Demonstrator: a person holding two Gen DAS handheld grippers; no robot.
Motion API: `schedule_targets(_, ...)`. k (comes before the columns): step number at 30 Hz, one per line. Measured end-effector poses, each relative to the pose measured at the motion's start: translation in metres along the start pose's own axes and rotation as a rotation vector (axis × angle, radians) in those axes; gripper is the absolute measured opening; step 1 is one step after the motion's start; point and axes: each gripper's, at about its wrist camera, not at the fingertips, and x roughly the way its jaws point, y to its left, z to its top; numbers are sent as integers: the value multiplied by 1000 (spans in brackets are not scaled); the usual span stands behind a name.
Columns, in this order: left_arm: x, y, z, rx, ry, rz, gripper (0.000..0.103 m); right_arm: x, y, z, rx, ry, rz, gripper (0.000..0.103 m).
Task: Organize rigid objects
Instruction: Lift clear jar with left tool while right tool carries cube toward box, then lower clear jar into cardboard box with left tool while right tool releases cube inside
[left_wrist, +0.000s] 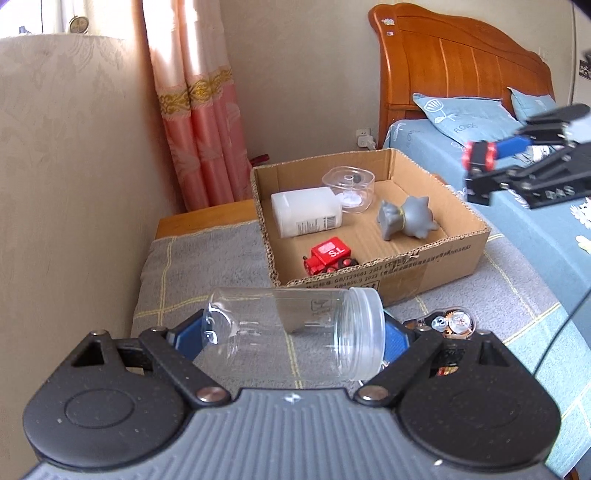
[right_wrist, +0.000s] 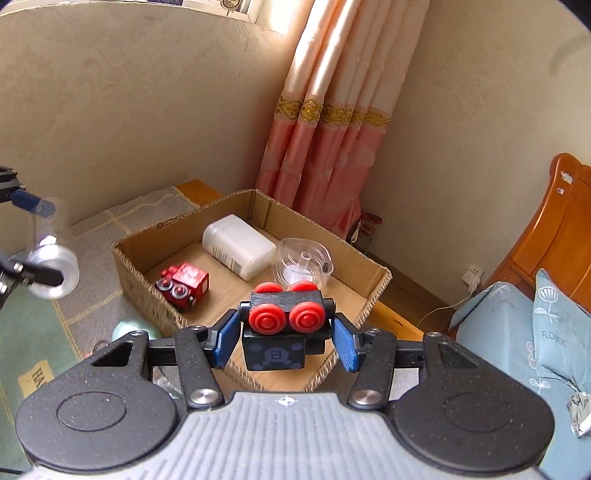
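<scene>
Both grippers loaded above the cardboard box (left_wrist: 384, 284).
Left gripper (left_wrist: 291, 338) pinches a clear jar (left_wrist: 295, 328); right gripper (right_wrist: 284, 338) pinches a black toy car (right_wrist: 284, 328), hiding the grey figurine (left_wrist: 406, 218).

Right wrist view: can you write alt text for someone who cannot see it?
The right gripper holds a black toy block with red wheels above a cardboard box. Inside lie a red toy car, a white bottle and a clear cup.

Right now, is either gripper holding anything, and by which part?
Left gripper holds the clear jar sideways, clamped end to end, base and mouth. Right gripper holds the black toy car by its two sides.
</scene>
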Motion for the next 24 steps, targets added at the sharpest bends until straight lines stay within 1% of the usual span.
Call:
schedule_targets(3, -1, -3, 3, 9, -6, -6, 91, 14, 2, 5, 0, 13, 4, 59)
schedule_targets(5, -1, -5, 5, 14, -11, -9, 91, 21, 5, 6, 4, 30, 12, 61)
schedule_targets(6, -1, -5, 7, 16, -14, -10, 91, 23, 7, 5, 4, 32, 16, 65)
schedule_targets(7, -1, -7, 9, 20, -18, -12, 91, 24, 9, 3, 1, 32, 19, 71)
schedule_targets(9, -2, -9, 14, 33, -27, -16, 91, 22, 15, -1, -15, 30, 18, 76)
schedule_targets(10, -2, -10, 17, 39, -31, -19, 91, 20, 17, -4, -16, 28, 16, 80)
schedule_targets(13, -2, -16, 28, 61, -46, -31, 91, 12, 19, -11, 5, 19, 15, 86)
schedule_targets(18, 7, -27, 53, 84, -58, -73, 91, -2, 17, -23, 85, 22, 13, 92)
schedule_targets(24, 34, -41, 98, 71, -46, -139, 91, -20, 19, -38, 179, 14, -12, 100)
